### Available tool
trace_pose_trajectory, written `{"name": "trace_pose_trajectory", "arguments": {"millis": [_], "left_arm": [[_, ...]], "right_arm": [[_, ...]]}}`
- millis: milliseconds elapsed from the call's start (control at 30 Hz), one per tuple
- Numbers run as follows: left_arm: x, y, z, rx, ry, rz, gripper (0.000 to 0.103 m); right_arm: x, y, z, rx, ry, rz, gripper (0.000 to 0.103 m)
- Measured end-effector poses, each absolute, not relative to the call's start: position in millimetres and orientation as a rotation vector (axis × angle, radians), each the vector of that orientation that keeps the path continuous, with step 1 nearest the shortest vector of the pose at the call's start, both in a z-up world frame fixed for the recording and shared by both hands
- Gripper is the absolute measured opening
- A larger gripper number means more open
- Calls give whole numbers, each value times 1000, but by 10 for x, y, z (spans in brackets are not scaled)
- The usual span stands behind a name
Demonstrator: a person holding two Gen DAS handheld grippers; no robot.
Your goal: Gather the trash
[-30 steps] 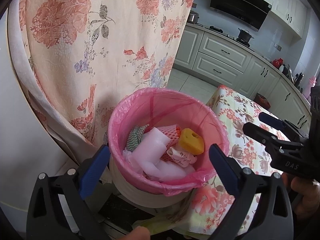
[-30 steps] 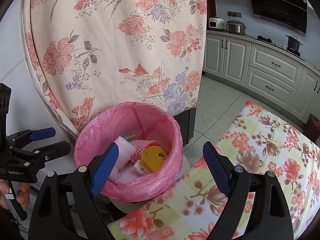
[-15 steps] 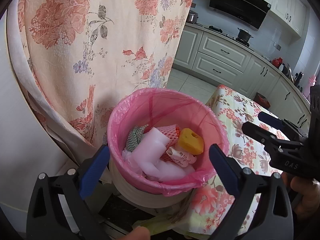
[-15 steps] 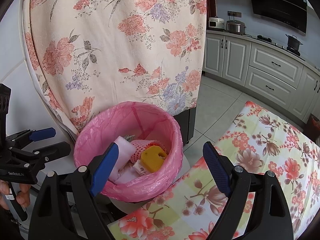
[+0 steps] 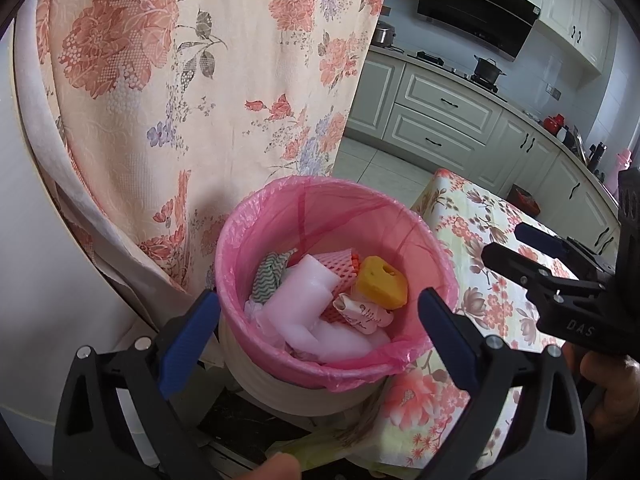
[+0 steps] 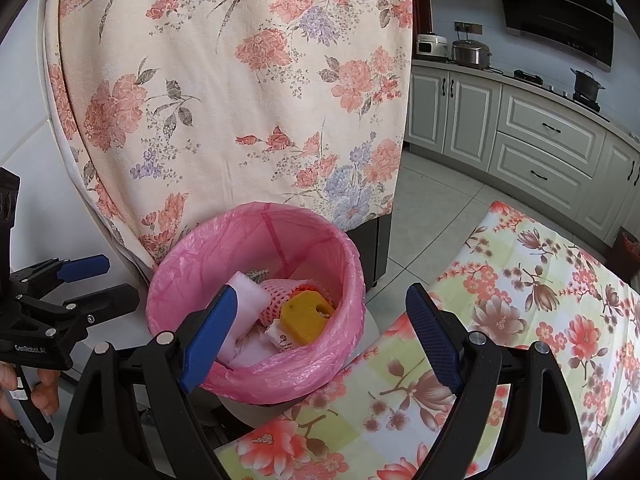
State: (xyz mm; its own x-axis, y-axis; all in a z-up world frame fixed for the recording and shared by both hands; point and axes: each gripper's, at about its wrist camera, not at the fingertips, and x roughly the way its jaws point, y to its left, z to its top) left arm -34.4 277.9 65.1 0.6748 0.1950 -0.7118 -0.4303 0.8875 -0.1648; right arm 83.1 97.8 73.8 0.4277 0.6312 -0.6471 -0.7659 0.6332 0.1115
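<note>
One trash bin (image 5: 280, 384), white and lined with a pink bag (image 5: 416, 240), stands upright with its mouth facing up, set against the corner of the bench (image 6: 540, 320) with the flowered cloth. Inside the bin lie one yellow sponge piece (image 5: 382, 282) with a hole in it, its long axis slanting down toward the bench side, one pink foam net (image 5: 338, 266), one white foam block (image 5: 296, 300), one crumpled printed wrapper (image 5: 362, 314) and one green-striped rag (image 5: 270, 276).

The left gripper (image 5: 318, 326) hovers over the bin, jaws spread wide as the bin's mouth, holding and touching nothing. The right gripper (image 6: 320, 334) hovers on the bench side of the bin, jaws likewise spread wide and empty. Behind the bin hangs a flowered curtain (image 6: 240, 80).
</note>
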Motion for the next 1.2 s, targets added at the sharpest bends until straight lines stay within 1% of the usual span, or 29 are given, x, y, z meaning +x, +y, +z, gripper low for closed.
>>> {"name": "trace_pose_trajectory", "arguments": {"millis": [1200], "left_arm": [[-326, 2758, 609, -329, 757, 352, 97]], "right_arm": [[829, 978, 727, -212, 710, 883, 81]]}}
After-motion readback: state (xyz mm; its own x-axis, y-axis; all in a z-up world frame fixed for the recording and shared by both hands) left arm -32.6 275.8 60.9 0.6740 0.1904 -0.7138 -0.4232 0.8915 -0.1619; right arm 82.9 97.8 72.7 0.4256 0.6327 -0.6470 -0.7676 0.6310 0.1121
